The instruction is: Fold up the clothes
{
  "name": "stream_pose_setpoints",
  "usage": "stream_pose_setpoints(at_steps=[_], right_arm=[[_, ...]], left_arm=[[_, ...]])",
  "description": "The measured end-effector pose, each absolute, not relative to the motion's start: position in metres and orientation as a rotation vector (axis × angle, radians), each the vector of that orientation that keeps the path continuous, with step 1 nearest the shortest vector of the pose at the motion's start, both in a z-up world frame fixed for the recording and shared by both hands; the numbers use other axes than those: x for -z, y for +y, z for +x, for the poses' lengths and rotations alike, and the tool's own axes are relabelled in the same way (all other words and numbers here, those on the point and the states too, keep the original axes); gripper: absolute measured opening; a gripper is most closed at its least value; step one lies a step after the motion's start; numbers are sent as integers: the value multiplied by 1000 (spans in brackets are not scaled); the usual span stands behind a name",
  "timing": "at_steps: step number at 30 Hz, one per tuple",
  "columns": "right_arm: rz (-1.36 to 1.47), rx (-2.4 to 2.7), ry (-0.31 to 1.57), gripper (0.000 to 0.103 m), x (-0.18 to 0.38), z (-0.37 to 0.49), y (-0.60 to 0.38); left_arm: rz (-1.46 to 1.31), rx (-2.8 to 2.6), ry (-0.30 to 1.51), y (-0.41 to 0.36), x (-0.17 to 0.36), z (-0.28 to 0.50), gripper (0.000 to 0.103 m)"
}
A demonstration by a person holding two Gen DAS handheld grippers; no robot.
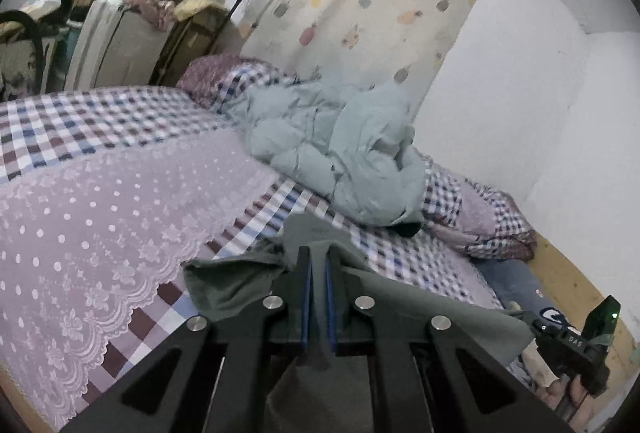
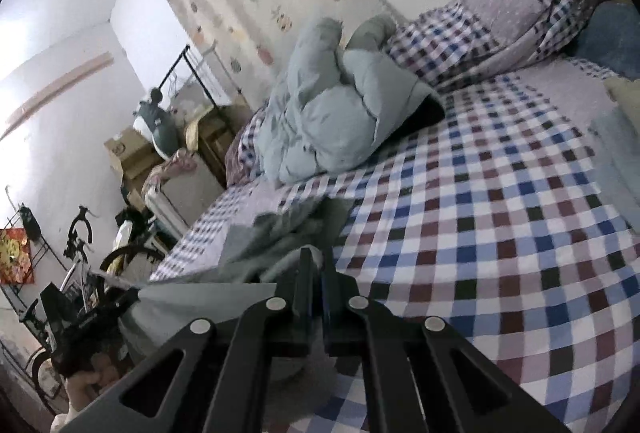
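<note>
A grey-green garment [image 1: 232,281] is stretched out a little above the checked bed sheet [image 1: 400,253]. My left gripper [image 1: 318,253] is shut on one part of its edge, with the cloth pinched between the blue pads. The fabric runs off to the right toward my right gripper [image 1: 538,329] at the lower right. In the right wrist view, my right gripper [image 2: 318,257] is shut on the same garment [image 2: 200,297]. The cloth pulls taut leftward to my left gripper [image 2: 134,293]. The part hanging below both grippers is hidden.
A pale blue padded heap [image 1: 340,153] [image 2: 328,121] lies on the bed by the wall. Checked pillows [image 1: 480,213] [image 2: 500,21] lie beside it. A lilac lace cover [image 1: 100,213] spreads over the left of the bed. Boxes and a suitcase [image 1: 120,45] and a bicycle [image 2: 80,253] stand beyond it.
</note>
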State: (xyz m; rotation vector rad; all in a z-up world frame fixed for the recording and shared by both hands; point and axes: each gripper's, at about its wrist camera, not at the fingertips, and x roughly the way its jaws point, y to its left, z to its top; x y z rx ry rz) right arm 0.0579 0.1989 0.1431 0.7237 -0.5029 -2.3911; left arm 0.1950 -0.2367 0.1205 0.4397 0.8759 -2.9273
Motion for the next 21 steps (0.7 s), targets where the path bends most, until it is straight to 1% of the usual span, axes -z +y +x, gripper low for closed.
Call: stream_pose_setpoints(at_steps=[4,7,12,17,21], right_arm=[[645,2416,-508,1,-166,74,205],[546,2411,-499,1,-193,93,213],[448,2401,-490,1,-223,119,227],[400,2425,-484,1,-237,140,243],[388,2454,-485,1,-240,145,260]], left_arm=[[292,3007,852,-229,-140,209,5],[248,3034,874,-229,-148,211,5],[250,3059,882,-219,-151,202,5],[243,3131,863,-201,-156,192,5],[343,3123,813,-187,-148,173,6]])
